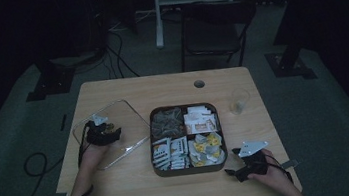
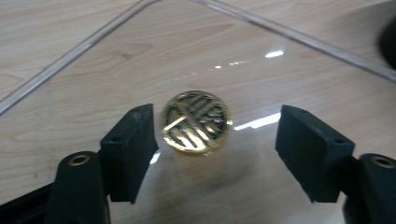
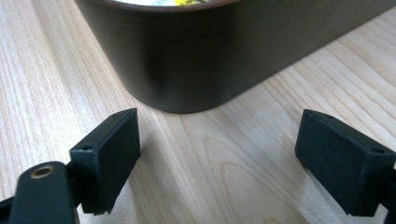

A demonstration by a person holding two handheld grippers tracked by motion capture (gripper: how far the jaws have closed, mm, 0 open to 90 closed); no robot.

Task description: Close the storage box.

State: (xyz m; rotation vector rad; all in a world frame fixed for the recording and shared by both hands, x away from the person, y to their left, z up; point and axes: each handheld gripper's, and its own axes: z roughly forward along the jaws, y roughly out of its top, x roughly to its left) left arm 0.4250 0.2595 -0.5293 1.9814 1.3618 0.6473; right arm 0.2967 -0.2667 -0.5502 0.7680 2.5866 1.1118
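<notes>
Lid (image 1: 116, 135) of clear plastic lies flat on the table (image 1: 138, 188), just left of the brown compartment box (image 1: 190, 169), which stands uncovered with its four sections of packets exposed. Left gripper (image 2: 215, 140) hovers over the lid with its jaws about half open around the round gold knob (image 2: 197, 122) at the lid's centre; one pad sits close beside the knob, the other well apart, so nothing is gripped yet, and the knob appears to serve as the handle for lifting. Right gripper (image 3: 217, 161) rests near the box's front right corner, jaws wide and empty, apparently waiting clear of the box.
</notes>
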